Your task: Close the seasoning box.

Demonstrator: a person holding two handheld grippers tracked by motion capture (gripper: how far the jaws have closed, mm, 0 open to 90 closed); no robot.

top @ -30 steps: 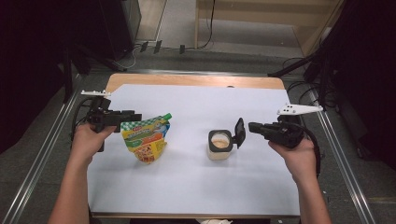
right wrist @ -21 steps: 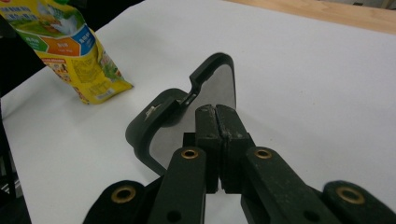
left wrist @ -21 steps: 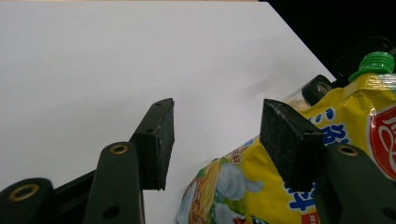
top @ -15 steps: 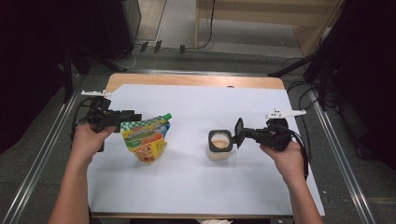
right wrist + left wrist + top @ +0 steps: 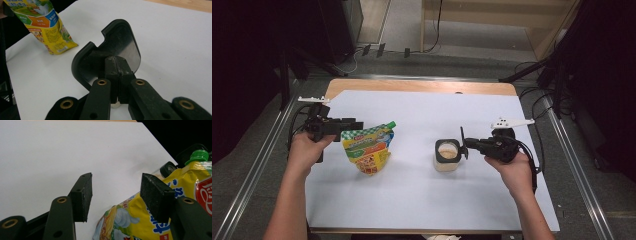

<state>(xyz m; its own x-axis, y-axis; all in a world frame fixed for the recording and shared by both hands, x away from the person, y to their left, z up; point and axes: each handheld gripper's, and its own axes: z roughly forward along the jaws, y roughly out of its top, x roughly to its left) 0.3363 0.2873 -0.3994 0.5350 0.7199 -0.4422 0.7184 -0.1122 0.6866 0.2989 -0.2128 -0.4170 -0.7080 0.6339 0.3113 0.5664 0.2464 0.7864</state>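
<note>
A yellow spouted pouch (image 5: 367, 147) with a green cap (image 5: 199, 155) stands on the white table sheet at the left. My left gripper (image 5: 343, 124) is at its upper left edge, open; in the left gripper view the pouch (image 5: 140, 220) lies partly between the jaws, behind the right pad (image 5: 156, 195). A small clear jar (image 5: 447, 155) with beige contents stands open at centre right. Its black hinged lid (image 5: 462, 136) stands upright, and my right gripper (image 5: 117, 60) is shut on that lid (image 5: 122, 40).
The white sheet (image 5: 422, 200) covers most of the table, with a wooden strip (image 5: 422, 86) along the far edge. Metal rails (image 5: 574, 165) run down both sides. Cables lie on the floor beyond the table.
My right hand has shifted a little left and toward the jar, keeping hold of the lid. The left gripper and the pouch have stayed in place.
</note>
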